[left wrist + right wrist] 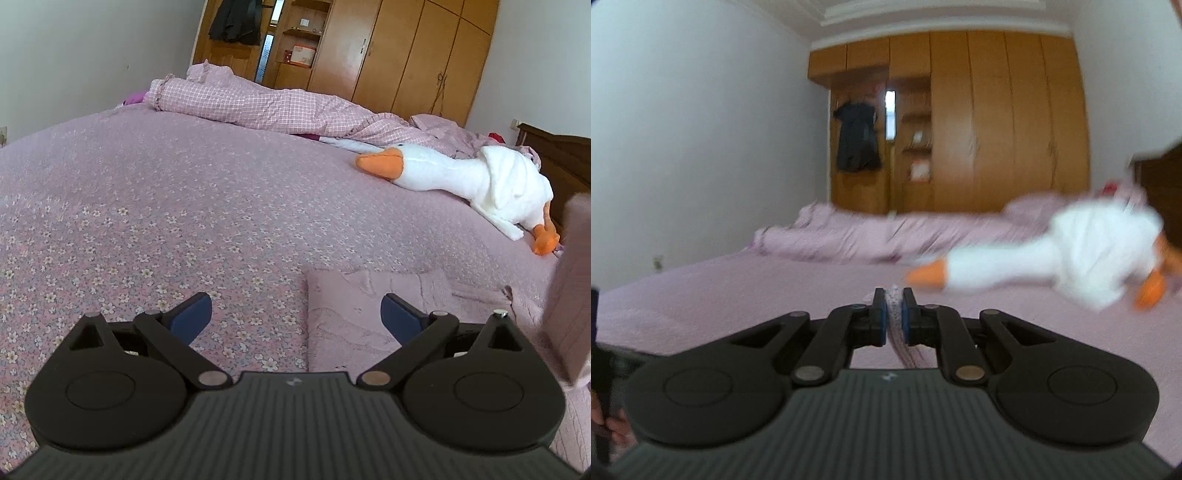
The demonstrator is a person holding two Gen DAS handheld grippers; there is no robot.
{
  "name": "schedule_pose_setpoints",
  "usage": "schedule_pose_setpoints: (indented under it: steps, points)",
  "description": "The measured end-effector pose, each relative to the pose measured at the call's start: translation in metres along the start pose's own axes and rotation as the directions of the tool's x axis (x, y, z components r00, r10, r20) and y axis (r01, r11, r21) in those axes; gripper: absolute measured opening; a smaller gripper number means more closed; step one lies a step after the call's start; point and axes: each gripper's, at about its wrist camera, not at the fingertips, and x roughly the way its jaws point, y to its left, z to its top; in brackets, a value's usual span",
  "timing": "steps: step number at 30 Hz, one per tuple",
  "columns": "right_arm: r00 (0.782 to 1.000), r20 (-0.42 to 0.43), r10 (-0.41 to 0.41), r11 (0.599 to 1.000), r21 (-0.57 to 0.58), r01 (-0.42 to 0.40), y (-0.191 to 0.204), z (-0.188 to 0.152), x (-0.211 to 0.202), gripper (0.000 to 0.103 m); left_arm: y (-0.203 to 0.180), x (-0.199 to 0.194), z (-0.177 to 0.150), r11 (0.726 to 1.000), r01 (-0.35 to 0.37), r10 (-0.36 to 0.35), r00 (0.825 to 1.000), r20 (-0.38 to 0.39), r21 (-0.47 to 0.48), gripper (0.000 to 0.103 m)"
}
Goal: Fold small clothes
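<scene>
A small pale pink knitted garment [373, 314] lies flat on the floral bedspread [147, 206], its left edge between my left gripper's fingers. My left gripper [295, 317] hovers low over it, wide open, with nothing between its blue pads [190, 315]. A lifted part of the pink garment [570, 295] hangs at the right edge of the left wrist view. In the blurred right wrist view my right gripper [894, 314] is shut on a fold of the pink fabric [894, 321], held above the bed.
A white plush goose [461, 177] with an orange beak lies at the right of the bed. A rumpled pink checked quilt [266, 103] runs along the far side. Wooden wardrobes [406, 48] stand behind, with a dark headboard [569, 166] at right. A hand [613, 424] shows at lower left.
</scene>
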Motion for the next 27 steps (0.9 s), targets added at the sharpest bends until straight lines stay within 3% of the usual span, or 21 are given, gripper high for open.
schedule_pose_setpoints:
  steps: [2,7,11,12,15,16,20,27]
  points:
    - [0.999,-0.044,0.017,1.000,0.027,-0.015,0.016,-0.030,0.018,0.011,0.003,0.001,0.000,1.000,-0.014,0.014,1.000,-0.001,-0.008,0.101]
    - [0.981,-0.190,0.030,0.998,-0.040,-0.039,0.061,-0.097,0.056,0.014,0.009,0.003,0.003,0.999,-0.025,0.025,1.000,-0.009,-0.033,0.101]
    - [0.973,-0.230,0.006,0.993,-0.114,-0.034,0.085,-0.108,0.062,0.018,0.007,0.006,0.002,1.000,-0.023,0.023,1.000,-0.012,-0.017,0.101]
    - [0.975,-0.219,0.020,0.992,-0.115,-0.046,0.087,-0.107,0.061,0.030,0.006,0.006,0.002,1.000,-0.022,0.022,1.000,-0.012,-0.015,0.101]
    - [0.983,-0.172,0.066,0.995,-0.056,-0.077,0.086,-0.099,0.054,0.080,0.004,0.006,0.001,1.000,-0.016,0.016,1.000,-0.013,-0.002,0.101]
    - [0.986,-0.150,0.077,0.996,-0.029,-0.083,0.084,-0.098,0.050,0.084,0.003,0.005,0.001,1.000,-0.018,0.018,1.000,-0.009,0.006,0.101]
    - [0.985,-0.141,0.094,0.994,0.070,-0.085,0.069,-0.092,0.034,0.083,0.001,0.003,0.000,0.999,-0.021,0.021,1.000,0.003,0.024,0.101]
    - [0.994,-0.109,-0.013,0.989,0.146,0.029,0.009,-0.089,-0.022,0.083,-0.006,-0.002,-0.010,0.998,0.037,-0.037,0.999,-0.020,0.045,0.101]
